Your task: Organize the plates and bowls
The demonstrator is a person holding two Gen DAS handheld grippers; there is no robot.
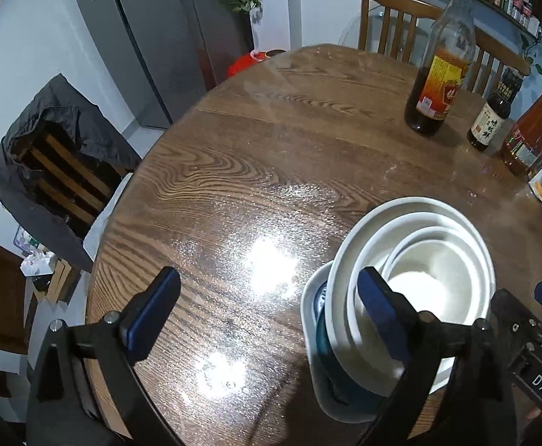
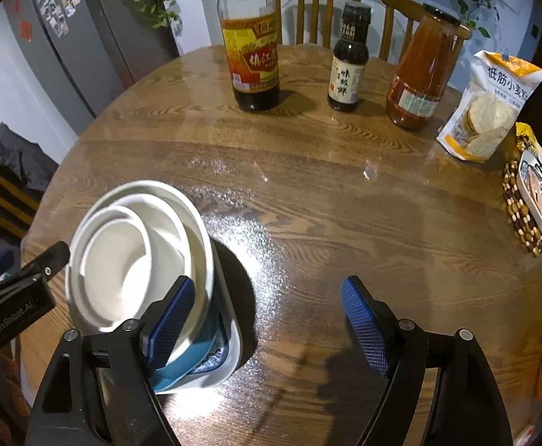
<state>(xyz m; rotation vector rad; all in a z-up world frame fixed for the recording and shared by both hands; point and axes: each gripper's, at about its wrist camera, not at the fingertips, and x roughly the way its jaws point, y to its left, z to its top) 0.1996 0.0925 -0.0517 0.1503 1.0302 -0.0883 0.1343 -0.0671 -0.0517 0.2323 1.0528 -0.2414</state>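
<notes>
The white bowls [image 1: 419, 278] sit nested on a blue plate [image 2: 196, 368] in a white dish [image 2: 230, 356] near the table [image 1: 271, 141] edge, both the left gripper [image 1: 271, 316] and right gripper [image 2: 267, 319] spread empty, so the stacking looks essentially finished.

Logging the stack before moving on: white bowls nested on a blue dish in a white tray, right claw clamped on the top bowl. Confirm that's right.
Not quite. The right claw is open, holding nothing; the right wrist view shows it. The white bowls do sit nested on the blue dish in the white tray.

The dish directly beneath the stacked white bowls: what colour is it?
Teal blue dish, clearest in the right wrist view.
</notes>
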